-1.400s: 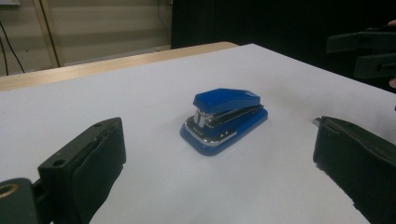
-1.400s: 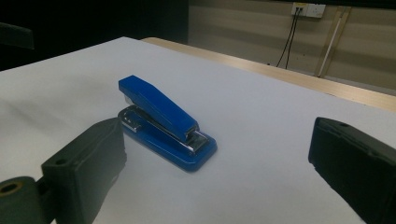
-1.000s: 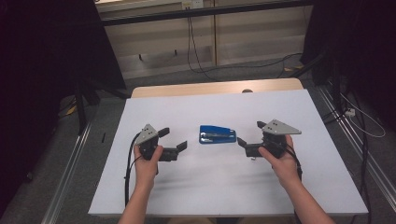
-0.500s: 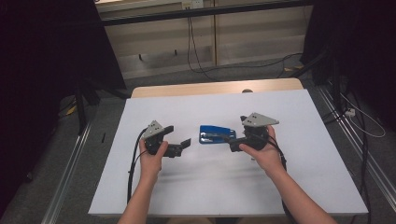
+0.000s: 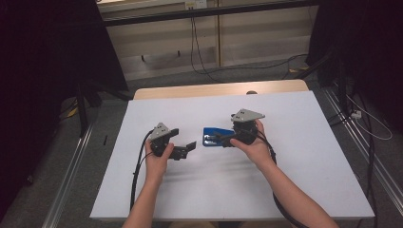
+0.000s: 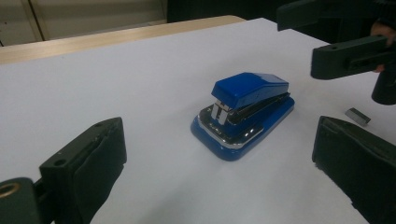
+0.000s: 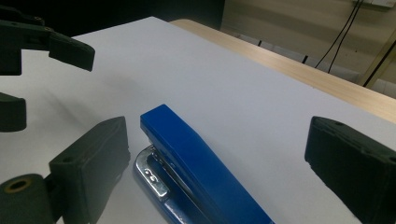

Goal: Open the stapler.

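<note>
high view first: compared with half a second earlier, the right gripper (image 5: 219, 138) has moved further left and now sits right over the right end of the blue stapler (image 5: 212, 137), hiding part of it; a second ago it was well off to the right. the left gripper (image 5: 184, 143) has hardly shifted and stands just left of the stapler, apart from it, jaws spread wide and aimed at it. the stapler has not moved. it lies near the middle of a white table top (image 5: 304, 161) laid on a light wooden table (image 5: 214, 89), whose far edge shows beyond the white. behind are pale wall panels (image 5: 157, 42), black cables (image 5: 195, 42) hanging down them, dark curtains at both sides and metal rails on the grey floor.

left gripper view: the stapler (image 6: 243, 113) sits ahead and between the two wide-apart black jaws, clear of both, its staple mouth turned toward the camera. the right gripper (image 6: 345, 51) comes in at the upper right just beyond it, jaws parted. a small strip of staples (image 6: 358, 115) lies on the white surface to the stapler's right.

right gripper view: the stapler (image 7: 201, 168) runs lengthwise between the widely opened jaws, nearer the left one, though i cannot tell whether it touches. the left gripper (image 7: 28, 70) shows at the upper left, apart from it.
</note>
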{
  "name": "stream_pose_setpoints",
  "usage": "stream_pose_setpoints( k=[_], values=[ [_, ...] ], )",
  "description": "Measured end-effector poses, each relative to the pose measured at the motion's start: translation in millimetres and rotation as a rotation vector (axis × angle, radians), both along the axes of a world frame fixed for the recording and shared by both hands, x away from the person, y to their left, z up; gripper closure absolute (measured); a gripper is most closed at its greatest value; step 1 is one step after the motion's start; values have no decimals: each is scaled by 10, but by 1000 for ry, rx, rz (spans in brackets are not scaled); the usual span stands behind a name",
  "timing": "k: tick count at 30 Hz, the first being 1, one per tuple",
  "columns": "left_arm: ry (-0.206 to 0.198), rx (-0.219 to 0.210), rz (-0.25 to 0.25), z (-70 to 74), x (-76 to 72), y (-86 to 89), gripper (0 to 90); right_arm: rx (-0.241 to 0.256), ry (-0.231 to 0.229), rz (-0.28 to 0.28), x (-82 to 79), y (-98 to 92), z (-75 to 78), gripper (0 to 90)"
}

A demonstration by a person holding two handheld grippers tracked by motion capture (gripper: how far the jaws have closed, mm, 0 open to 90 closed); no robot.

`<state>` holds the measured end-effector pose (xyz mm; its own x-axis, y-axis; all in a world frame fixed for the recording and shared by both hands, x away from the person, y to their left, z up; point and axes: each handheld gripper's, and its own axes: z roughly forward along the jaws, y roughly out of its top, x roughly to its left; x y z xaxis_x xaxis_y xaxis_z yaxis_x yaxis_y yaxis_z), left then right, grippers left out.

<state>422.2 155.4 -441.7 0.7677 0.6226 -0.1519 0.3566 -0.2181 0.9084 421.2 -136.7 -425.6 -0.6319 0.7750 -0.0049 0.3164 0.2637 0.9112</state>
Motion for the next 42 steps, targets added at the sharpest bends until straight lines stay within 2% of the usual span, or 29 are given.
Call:
stream_pose_setpoints(
  k=[2,7,14,17,22,26,33,37,40,42],
  values=[
    [-4,1,2,2,-2,-6,31,20,11,-1,36,5,-20,70],
    [-6,12,3,-1,-4,-5,32,21,24,4,122,41,-29,104],
    [1,23,-3,-15,-7,1,32,47,57,56,197,152,-67,246],
    [6,27,-3,-13,-9,8,31,10,58,80,216,231,-77,275],
    [20,25,-14,-14,-23,8,29,15,71,125,266,360,-78,326],
    [18,33,-19,-2,-31,10,30,-19,74,153,275,452,-120,350],
    [26,43,-22,-22,-26,0,32,-42,97,158,362,465,-178,417],
    [26,46,-24,-31,-28,-16,32,-82,101,167,372,462,-210,439],
    [27,50,-26,-35,-24,-16,32,-70,109,175,384,447,-231,463],
    [27,51,-24,-31,-21,-7,32,-91,100,186,383,465,-239,479]
  ],
)
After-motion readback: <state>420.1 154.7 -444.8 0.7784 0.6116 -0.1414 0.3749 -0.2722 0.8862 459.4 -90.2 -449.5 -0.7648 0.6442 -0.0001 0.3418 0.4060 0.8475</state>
